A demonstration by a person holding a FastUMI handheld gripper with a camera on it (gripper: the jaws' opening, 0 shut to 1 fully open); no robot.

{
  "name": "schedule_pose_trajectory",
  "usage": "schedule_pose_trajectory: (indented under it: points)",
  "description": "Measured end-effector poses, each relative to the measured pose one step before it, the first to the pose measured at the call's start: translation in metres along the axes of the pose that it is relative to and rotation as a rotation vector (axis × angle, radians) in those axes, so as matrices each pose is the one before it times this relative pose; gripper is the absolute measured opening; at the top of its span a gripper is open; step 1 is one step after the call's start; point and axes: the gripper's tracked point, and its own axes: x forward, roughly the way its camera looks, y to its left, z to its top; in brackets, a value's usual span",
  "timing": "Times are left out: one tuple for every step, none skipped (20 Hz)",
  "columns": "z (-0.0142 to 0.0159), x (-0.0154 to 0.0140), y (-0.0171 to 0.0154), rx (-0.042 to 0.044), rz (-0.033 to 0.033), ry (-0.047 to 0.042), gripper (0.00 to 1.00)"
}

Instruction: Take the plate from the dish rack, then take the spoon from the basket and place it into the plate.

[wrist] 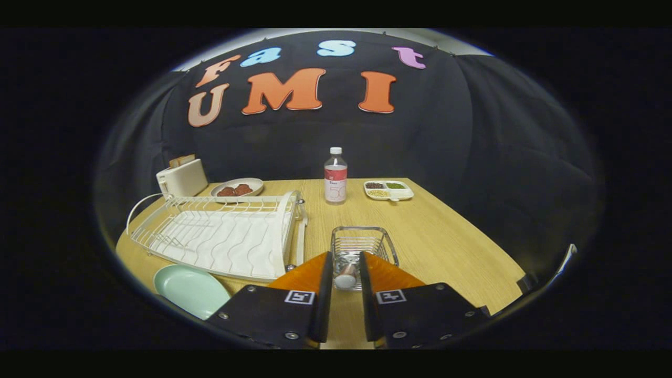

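The plate (190,290) already lies flat on the tabletop (446,241), near and left, just in front of the empty dish rack (220,236), so the step in hand looks to be fetching the spoon. The tongs (345,278) point into the wire basket (364,247), which stands just ahead of them at the middle of the tabletop. The two fingers stand a narrow gap apart, and the rounded end of the spoon (345,277) shows between them. Whether both fingers actually press on it cannot be told.

To do this well, the person should close squarely on the spoon, lift it straight up until it clears the basket's rim, then carry it left and nearer and lower it onto the plate. A slanted pull might catch the wires and drag the light basket along.

Farther off stand a bottle (335,181) beyond the basket, a divided tray (389,190) of beans to its right, a dish (237,188) of dark food and a toaster (181,178) behind the rack. None of these lies on the way to the plate; only the rack's near right corner sits close to that path.
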Motion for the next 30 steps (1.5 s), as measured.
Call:
schedule_pose_trajectory:
  points:
    - [0.00227,-0.00048,-0.00142,0.00242,-0.00189,-0.00659,0.22]
    - [0.00094,0.00039,0.00066,0.00387,0.00230,-0.00140,0.16]
    - [0.00085,-0.00159,-0.00214,0.00277,-0.00835,-0.00158,0.14]
    - [0.00128,-0.00259,-0.00392,-0.00104,-0.01492,0.00002,0.14]
    - [0.00369,-0.00285,-0.00160,0.00213,-0.00520,-0.00609,0.13]
    - [0.00532,-0.00446,0.00152,0.00269,0.00307,-0.00906,0.13]
    - [0.00339,-0.00435,0.00095,-0.00463,-0.00238,-0.00573,0.12]
    - [0.00449,-0.00502,-0.00090,-0.01085,-0.00401,-0.00644,0.12]
    - [0.00712,-0.00371,-0.00022,-0.00880,-0.00860,-0.01443,0.12]
    - [0.00724,-0.00548,0.00094,-0.00993,-0.00452,-0.01509,0.12]
    - [0.00670,-0.00618,0.00192,-0.01000,-0.00586,-0.01370,0.12]
    - [0.00704,-0.00559,0.00204,-0.01036,-0.00250,-0.01174,0.12]
    - [0.00654,-0.00584,0.00143,-0.00456,-0.00195,-0.00976,0.12]
    - [0.00719,-0.00616,0.00315,0.00221,0.00006,-0.01058,0.12]
    - [0.00602,-0.00636,0.00295,0.00559,0.00084,-0.00833,0.12]
    - [0.00671,-0.00657,0.00332,0.00752,0.00245,-0.00858,0.11]
    - [0.00623,-0.00575,0.00418,0.00679,0.00199,-0.00942,0.12]
    - [0.00634,-0.00672,0.00447,0.00295,0.00492,-0.01022,0.12]
    - [0.00595,-0.00640,0.00295,0.00000,0.00321,-0.01084,0.12]
    - [0.00525,-0.00548,0.00449,-0.00051,0.00501,-0.00771,0.12]
    - [0.00419,-0.00618,0.00558,0.00248,0.00835,-0.00478,0.12]
    - [0.00368,-0.00631,0.00600,0.00549,0.00975,-0.00525,0.12]
    - [0.00259,-0.00581,0.00577,0.00336,0.01027,-0.00433,0.12]
    - [0.00262,-0.00582,0.00615,0.00070,0.00918,-0.00381,0.12]
    - [0.00131,-0.00518,0.00598,-0.00076,0.01009,-0.00136,0.12]
    - [0.00109,-0.00570,0.00694,-0.00067,0.01253,-0.00217,0.11]
    - [0.00144,-0.00522,0.00798,0.00075,0.01473,-0.00158,0.11]
    - [0.00169,-0.00578,0.00742,-0.00004,0.01456,-0.00206,0.11]
    - [0.00030,-0.00559,0.00797,-0.00313,0.01505,-0.00412,0.11]
    - [0.00102,-0.00553,0.00816,-0.00541,0.01585,-0.00389,0.11]
